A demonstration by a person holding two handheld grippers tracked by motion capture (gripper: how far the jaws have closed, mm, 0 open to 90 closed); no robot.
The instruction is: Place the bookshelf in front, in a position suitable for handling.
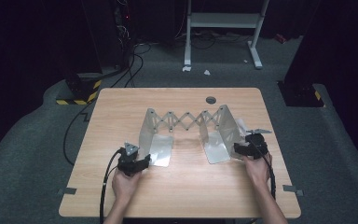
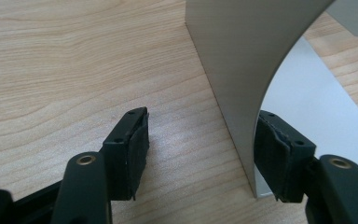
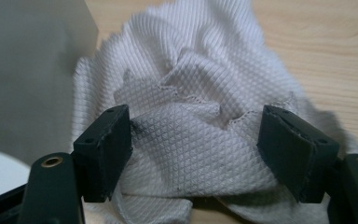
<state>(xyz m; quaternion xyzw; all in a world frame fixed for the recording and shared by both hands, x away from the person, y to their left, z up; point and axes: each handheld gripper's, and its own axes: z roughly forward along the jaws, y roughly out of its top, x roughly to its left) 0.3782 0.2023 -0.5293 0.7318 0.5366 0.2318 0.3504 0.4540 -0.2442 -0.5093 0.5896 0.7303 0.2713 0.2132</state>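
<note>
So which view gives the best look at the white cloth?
The right gripper view: the crumpled white cloth sits close up between the open jaws of the right gripper, its diamond weave clear. In the high view it is a small pale patch beside the metal rack. The left gripper view looks at the rack's upright plate.

Both forearms enter from the near edge, each hand gripping its tool low over the tabletop (image 1: 121, 107). Left hand-held gripper (image 1: 145, 161): jaws parted. Right hand-held gripper (image 1: 237, 148): jaws spread wide, angled inward.
</note>
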